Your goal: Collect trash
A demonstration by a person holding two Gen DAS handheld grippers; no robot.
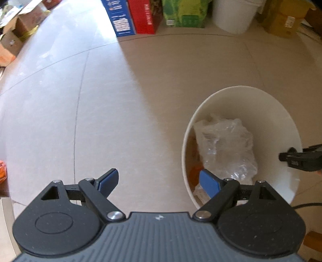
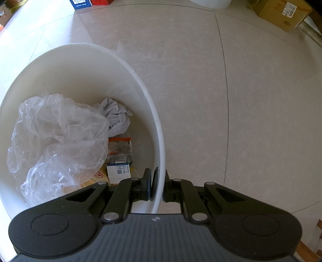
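Note:
A white round bin [image 1: 237,94] stands on the tiled floor, holding a crumpled clear plastic bag [image 1: 225,147]. My left gripper [image 1: 159,182] hovers open and empty just left of the bin. In the right wrist view the bin [image 2: 138,80] fills the left side, with the plastic bag [image 2: 56,137], a crumpled white paper [image 2: 115,114] and a small printed carton [image 2: 119,159] inside. My right gripper [image 2: 158,185] is shut on the bin's near wall, one finger inside and one outside. The left wrist view shows that gripper [image 1: 297,159] at the bin's right rim.
Along the back stand a blue box [image 1: 118,16], a red box [image 1: 145,14], a green box [image 1: 185,12], a white bucket [image 1: 235,14] and a brown carton [image 1: 285,18]. Open cardboard boxes [image 1: 12,40] sit at far left. Another cardboard box [image 2: 281,12] lies at upper right.

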